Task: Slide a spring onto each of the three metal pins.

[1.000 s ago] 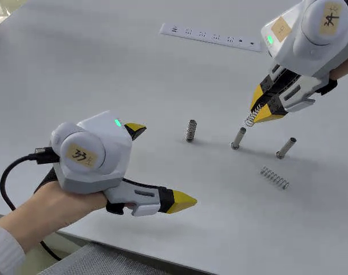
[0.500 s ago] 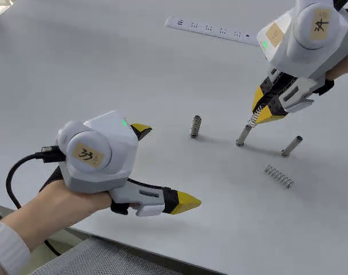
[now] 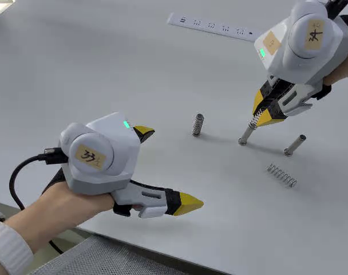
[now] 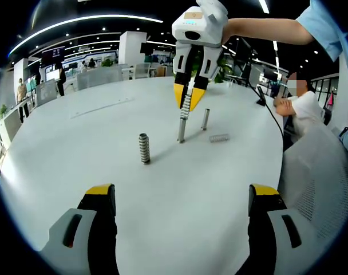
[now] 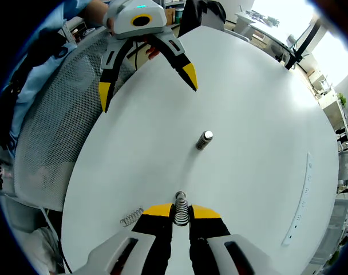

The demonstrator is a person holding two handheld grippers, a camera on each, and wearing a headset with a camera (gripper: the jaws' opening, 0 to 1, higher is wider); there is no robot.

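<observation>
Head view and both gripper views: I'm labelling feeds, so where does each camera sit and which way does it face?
Head view: on the headset, facing the table; left claw, right claw and a hand show.
Left gripper view: on the left claw, facing the right claw; own open jaws below.
Right gripper view: on the right claw, facing down its spring; jaws shut.
All share the sprung pin.

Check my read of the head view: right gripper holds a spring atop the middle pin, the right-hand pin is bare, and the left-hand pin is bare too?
No: the left-hand pin already wears the first spring, as the head view shows. The right gripper does hold a second spring atop the middle pin, and the right-hand pin is bare.
</observation>
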